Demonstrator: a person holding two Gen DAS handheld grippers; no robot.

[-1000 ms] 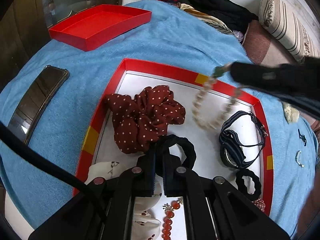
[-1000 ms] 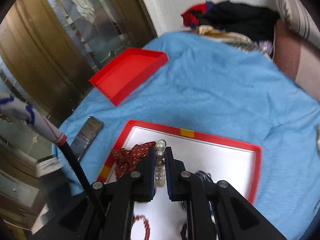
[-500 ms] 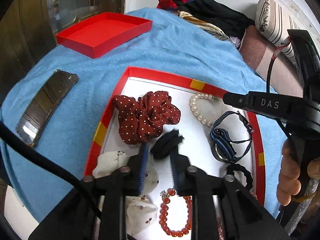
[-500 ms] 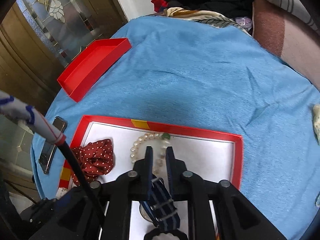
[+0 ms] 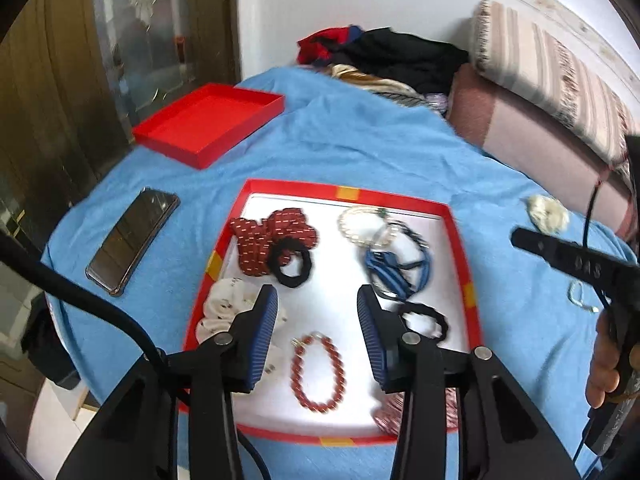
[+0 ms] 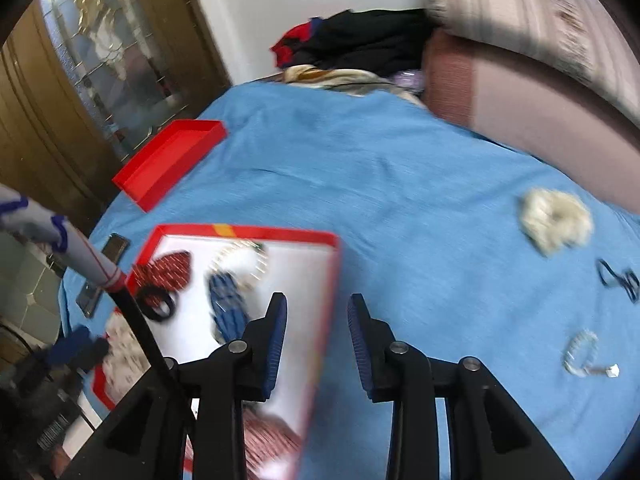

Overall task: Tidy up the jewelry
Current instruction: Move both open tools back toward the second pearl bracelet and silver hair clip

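Note:
A red-rimmed white tray [image 5: 464, 248] lies on the blue cloth. It holds a dotted red scrunchie [image 5: 268, 236], a black hair tie [image 5: 291, 263], a pearl bracelet [image 5: 362, 226], a blue striped band [image 5: 396, 268], another black tie [image 5: 424, 320], a red bead bracelet [image 5: 318, 374] and a white scrunchie [image 5: 224, 312]. My left gripper [image 5: 316, 316] is open and empty above the tray. My right gripper [image 6: 316, 320] is open and empty over the tray's right rim [image 6: 328, 320]. On the cloth lie a cream scrunchie [image 6: 556, 220], a small black item [image 6: 618, 278] and a clear bead bracelet [image 6: 582, 354].
An empty red tray [image 5: 208, 124] sits at the back left. A phone [image 5: 132, 240] lies left of the jewelry tray. Piled clothes [image 5: 384, 56] and a striped pillow [image 5: 548, 76] lie at the back. The cloth's edge drops off at the left.
My left gripper let go of the black hair tie and my right let go of the pearl bracelet; both lie in the tray. Both grippers opened and pulled back; the right swung rightward.

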